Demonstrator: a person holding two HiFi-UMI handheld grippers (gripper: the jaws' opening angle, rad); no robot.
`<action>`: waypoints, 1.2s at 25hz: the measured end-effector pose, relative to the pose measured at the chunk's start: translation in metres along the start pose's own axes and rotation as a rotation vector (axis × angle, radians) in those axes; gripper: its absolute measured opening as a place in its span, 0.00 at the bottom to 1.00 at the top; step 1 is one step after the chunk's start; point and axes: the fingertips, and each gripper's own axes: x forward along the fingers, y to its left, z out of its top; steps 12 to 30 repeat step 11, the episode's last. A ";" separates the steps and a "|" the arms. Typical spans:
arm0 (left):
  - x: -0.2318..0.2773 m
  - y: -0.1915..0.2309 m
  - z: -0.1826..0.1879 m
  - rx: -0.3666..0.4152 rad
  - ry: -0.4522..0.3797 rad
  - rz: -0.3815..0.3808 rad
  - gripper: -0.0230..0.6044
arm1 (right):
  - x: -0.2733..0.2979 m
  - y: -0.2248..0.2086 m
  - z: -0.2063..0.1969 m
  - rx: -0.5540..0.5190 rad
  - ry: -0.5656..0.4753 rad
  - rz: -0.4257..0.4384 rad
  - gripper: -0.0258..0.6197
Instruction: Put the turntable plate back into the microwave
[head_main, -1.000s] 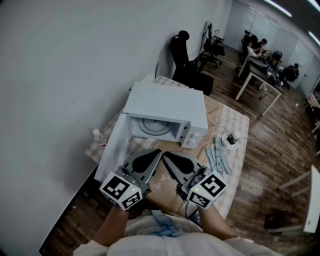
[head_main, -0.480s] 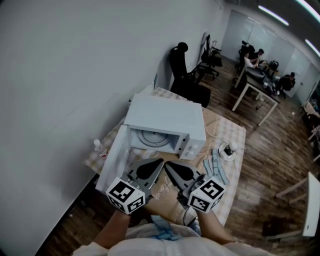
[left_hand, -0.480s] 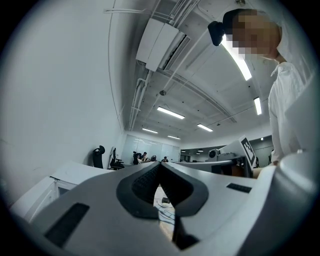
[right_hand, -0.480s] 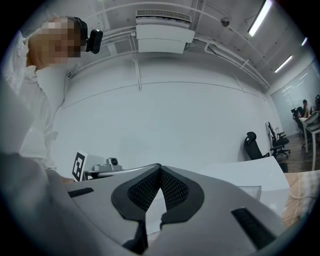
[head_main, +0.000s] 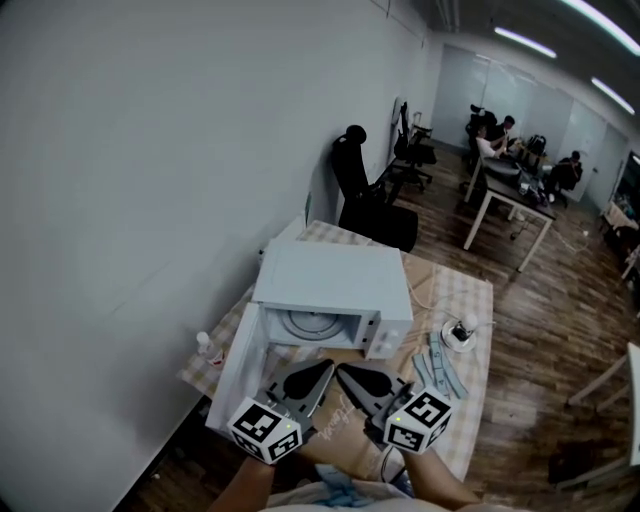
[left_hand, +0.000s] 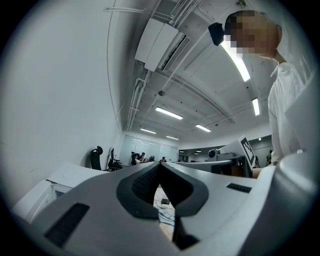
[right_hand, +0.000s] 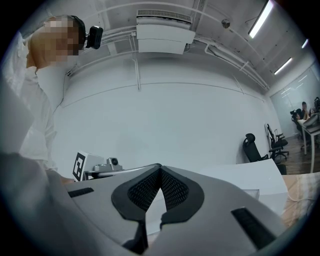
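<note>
Plate (head_main: 313, 325) sits inside the open microwave (head_main: 330, 285). Left gripper (head_main: 326, 367) and right gripper (head_main: 343, 370) stay clenched, empty, tips nearly meeting, lower in view than before.

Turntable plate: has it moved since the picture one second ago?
No. The turntable plate still lies inside the open microwave; only the camera view has shifted.

The person wears a white shirt (left_hand: 292, 100) and has a small black camera (left_hand: 216, 33) on the head. The left claw (head_main: 322, 368) and the right claw (head_main: 345, 371) have smooth grey shells. Their pads (right_hand: 145, 190) are black with tiny bumps. The left cube (head_main: 264, 430) and the right cube (head_main: 418, 420) are white with black square marks.
</note>
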 end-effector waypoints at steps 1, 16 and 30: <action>-0.001 -0.002 -0.001 -0.001 0.000 -0.001 0.04 | -0.001 0.001 0.000 0.002 0.000 -0.001 0.09; 0.003 -0.013 0.005 0.033 0.006 0.006 0.04 | -0.012 0.001 0.004 -0.028 0.010 0.011 0.09; 0.003 -0.013 0.005 0.033 0.006 0.006 0.04 | -0.012 0.001 0.004 -0.028 0.010 0.011 0.09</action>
